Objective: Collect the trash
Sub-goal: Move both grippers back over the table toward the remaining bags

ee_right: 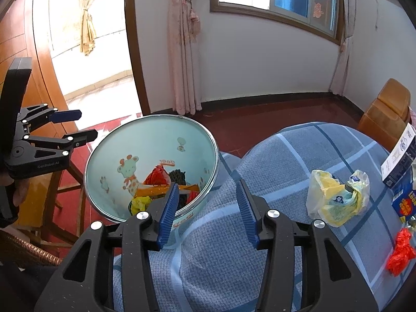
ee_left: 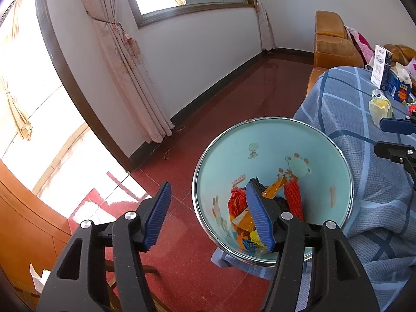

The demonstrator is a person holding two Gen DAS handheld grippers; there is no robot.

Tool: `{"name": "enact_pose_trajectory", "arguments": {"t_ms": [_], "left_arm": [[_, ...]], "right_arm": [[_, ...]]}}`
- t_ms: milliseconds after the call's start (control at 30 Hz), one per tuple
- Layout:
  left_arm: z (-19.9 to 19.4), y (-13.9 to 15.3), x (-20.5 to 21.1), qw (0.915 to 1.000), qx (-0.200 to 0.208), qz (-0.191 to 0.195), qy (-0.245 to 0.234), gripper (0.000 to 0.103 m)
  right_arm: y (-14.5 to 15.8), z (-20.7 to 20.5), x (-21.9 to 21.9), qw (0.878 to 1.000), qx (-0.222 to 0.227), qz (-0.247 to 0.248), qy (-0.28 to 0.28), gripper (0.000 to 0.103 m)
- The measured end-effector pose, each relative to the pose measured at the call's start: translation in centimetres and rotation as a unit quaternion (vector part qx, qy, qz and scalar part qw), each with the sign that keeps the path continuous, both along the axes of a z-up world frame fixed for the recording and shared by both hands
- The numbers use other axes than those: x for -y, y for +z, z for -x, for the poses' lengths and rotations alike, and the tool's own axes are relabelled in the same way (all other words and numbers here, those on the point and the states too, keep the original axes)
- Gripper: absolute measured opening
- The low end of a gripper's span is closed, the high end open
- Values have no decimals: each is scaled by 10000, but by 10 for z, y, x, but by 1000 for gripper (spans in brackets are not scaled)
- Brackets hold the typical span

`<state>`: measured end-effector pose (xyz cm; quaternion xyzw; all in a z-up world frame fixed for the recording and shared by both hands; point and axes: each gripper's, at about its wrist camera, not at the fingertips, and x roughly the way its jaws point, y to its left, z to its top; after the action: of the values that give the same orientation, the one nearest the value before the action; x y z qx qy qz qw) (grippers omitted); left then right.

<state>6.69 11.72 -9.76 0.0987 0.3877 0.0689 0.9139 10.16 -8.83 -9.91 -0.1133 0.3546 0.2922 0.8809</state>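
A light blue bin [ee_left: 306, 140] with cartoon animals stands on the floor beside the table and holds several wrappers, among them a red mesh piece [ee_left: 293, 200]; it also shows in the right wrist view [ee_right: 145, 140]. My left gripper [ee_left: 210, 213] is open and empty above the bin's near left rim. My right gripper [ee_right: 208, 208] is open and empty over the table edge by the bin. A crumpled yellow and white plastic bag [ee_right: 335, 197] and a red wrapper [ee_right: 400, 252] lie on the blue checked tablecloth [ee_right: 260, 161]. The bag also shows in the left wrist view [ee_left: 379, 106].
A blue snack box [ee_right: 405, 200] and a white and dark carton [ee_right: 400, 153] stand at the table's right side. An orange sofa [ee_left: 335, 41] is behind the table. A wooden stool [ee_right: 65, 182] stands left of the bin. Red floor, curtains and a doorway lie beyond.
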Motion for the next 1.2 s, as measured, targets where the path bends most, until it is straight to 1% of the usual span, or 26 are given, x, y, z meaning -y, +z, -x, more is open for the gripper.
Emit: {"name": "enact_pose_trajectory", "arguments": {"t_ms": [167, 233, 300, 367, 500, 533, 633, 733, 833, 867, 967, 1000, 1067, 1133, 1167, 1200], "left_arm": [[0, -2, 2, 10000, -19, -16, 0, 63], [0, -3, 4, 10000, -29, -31, -3, 65], [-1, -4, 4, 10000, -32, -45, 12, 71], [-2, -5, 3, 10000, -60, -13, 1, 71], [-4, -8, 4, 9998, -145, 95, -37, 71], [-4, -8, 6, 9998, -164, 112, -51, 71], [-5, -7, 19, 9997, -156, 93, -185, 71], [-8, -4, 40, 9991, -122, 66, -406, 72], [-12, -1, 64, 9980, -95, 54, -625, 72], [-13, -1, 70, 9976, -86, 61, -687, 72], [-16, 2, 96, 9957, -58, 85, -920, 72], [-17, 2, 106, 9949, -44, 91, -1004, 72], [-21, 2, 126, 9932, -22, 114, -1159, 72], [-25, 3, 144, 9917, 0, 148, -1277, 72], [-28, 3, 155, 9908, 15, 174, -1344, 72], [-30, 4, 165, 9900, 31, 199, -1395, 72]], "right_arm": [[0, 1, 3, 10000, 14, -11, -62, 51], [-2, 1, 4, 10000, 6, -7, -97, 51], [-3, 1, 6, 9999, -17, -14, -125, 52], [-4, 1, 8, 9999, -32, -23, -156, 52], [-4, 2, 13, 9996, -15, 20, -272, 59], [-2, 4, 17, 9994, 13, 17, -333, 62], [1, 7, 31, 9986, 75, 51, -520, 62], [2, 9, 62, 9954, 90, 74, -953, 63], [1, 11, 99, 9888, 97, 82, -1484, 63], [0, 12, 119, 9843, 98, 74, -1761, 63], [-3, 17, 163, 9729, 80, 52, -2311, 65], [-3, 19, 175, 9692, 75, 32, -2462, 67], [-4, 24, 203, 9603, 56, -6, -2789, 67], [-5, 29, 222, 9532, 46, -31, -3023, 67], [-6, 32, 234, 9477, 43, -35, -3191, 68], [-6, 34, 243, 9440, 46, -46, -3298, 69]]}}
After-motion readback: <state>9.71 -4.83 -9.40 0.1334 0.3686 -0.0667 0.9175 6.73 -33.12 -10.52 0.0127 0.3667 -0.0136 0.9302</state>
